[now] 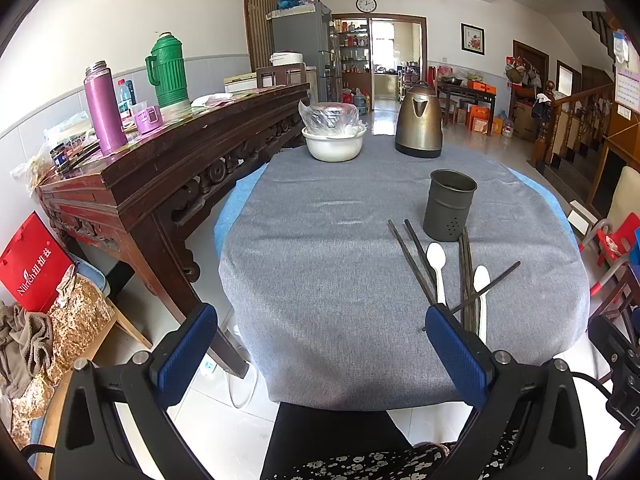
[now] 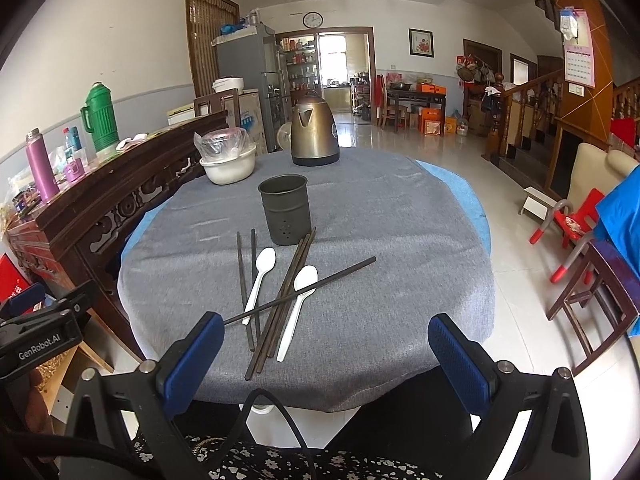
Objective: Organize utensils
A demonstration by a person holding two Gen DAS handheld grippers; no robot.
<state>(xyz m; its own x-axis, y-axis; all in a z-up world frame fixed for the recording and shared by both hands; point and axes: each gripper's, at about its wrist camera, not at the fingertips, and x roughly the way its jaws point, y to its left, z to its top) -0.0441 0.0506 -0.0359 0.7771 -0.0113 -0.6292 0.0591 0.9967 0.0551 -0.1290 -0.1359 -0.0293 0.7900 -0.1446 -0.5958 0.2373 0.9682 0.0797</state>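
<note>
Two white plastic spoons (image 2: pixel 260 280) (image 2: pixel 298 312) and several dark slender chopsticks (image 2: pixel 280 300), strewn on the grey-clothed round counter (image 2: pixel 400 280) between its near edge and the dark grey perforated metal utensil cup (image 2: pixel 286 210). Cup upright and apparently empty, just beyond the far tips of the pile, toward the counter's middle. Long axes mostly running from near edge toward the cup; one lone black chopstick (image 2: pixel 304 290) lying crosswise over the rest, its far end angled toward the right edge.

Right tool (image 2: pixel 326 354) spread wide and holding nothing, poised above the near edge with the pile directly ahead and a little to its left, handle ends closest. Left tool (image 1: pixel 320 344) likewise wide and holding nothing, off the near-left edge, with the utensils ahead to its right, beside its right finger.

Nearer and better lined up by the look of it: the right tool. Probably best taken first, the crosswise chopstick, being on top. Handle ends facing the tool, so likely a straight reach along the axis, then a lift and tilt to drop each piece upright into the cup.
</note>
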